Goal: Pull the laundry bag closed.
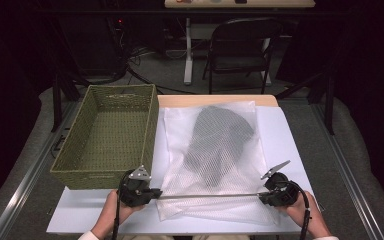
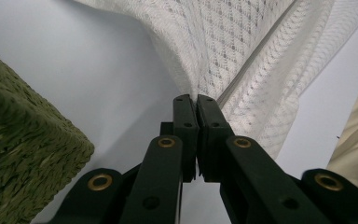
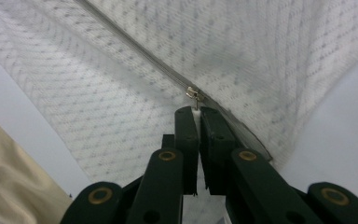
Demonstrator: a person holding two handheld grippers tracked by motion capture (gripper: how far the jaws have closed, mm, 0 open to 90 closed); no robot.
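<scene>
Both grippers are clamped: left gripper point(image 2: 197, 99) pinches the white mesh zippered laundry bag's point(image 1: 215, 150) corner, right gripper point(image 3: 196, 110) grips the small metal zipper pull point(image 3: 193, 93). Zipping step; next needs a steady slide.

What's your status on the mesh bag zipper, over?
Left gripper shut on mesh laundry bag corner. Right gripper shut on zipper pull. Zipper line taut between them. Wicker basket left of the bag, nothing blocking.

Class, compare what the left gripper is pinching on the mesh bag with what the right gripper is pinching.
The left gripper clamps the mesh bag at its corner fabric beside the zipper end; the right gripper clamps the white pull tab under the zipper slider. Both are shut, at opposite ends of the zipper.
</scene>
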